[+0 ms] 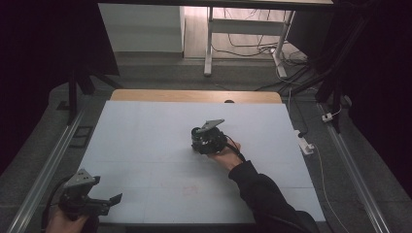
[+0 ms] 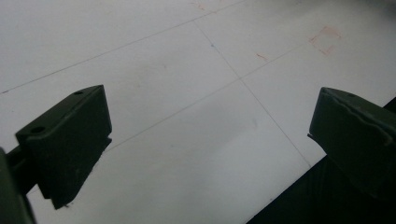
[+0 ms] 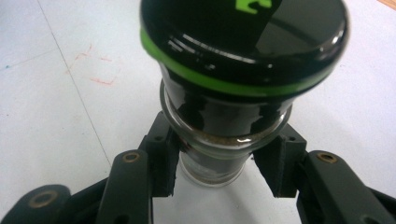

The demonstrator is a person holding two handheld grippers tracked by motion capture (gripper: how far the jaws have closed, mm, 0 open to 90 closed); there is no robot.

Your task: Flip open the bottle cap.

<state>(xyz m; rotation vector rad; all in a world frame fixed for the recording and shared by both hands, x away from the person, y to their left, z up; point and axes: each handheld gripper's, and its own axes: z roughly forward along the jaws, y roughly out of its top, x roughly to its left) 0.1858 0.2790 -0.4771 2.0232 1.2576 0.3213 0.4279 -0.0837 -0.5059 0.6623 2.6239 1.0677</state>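
A glass jar [image 3: 219,116] with a black lid edged by a green ring stands on the white table [image 1: 145,145], right of its middle. My right gripper [image 3: 215,170] is shut on the jar, its pads [image 3: 163,161] pressing the lower glass from both sides. In the high view the jar [image 1: 197,132] shows as a dark shape just ahead of the right gripper [image 1: 203,138], which a hand in a dark sleeve holds. My left gripper [image 1: 111,203] hovers at the table's front left corner. It is open [image 2: 210,135] with only bare table between its jaws.
Faint red marks [image 2: 327,39] are drawn on the table surface, with more red marks [image 3: 100,81] left of the jar. The table's front edge [image 2: 299,186] runs just below the left gripper. Metal rails [image 1: 48,165] flank the table, and cables [image 1: 311,145] lie to the right.
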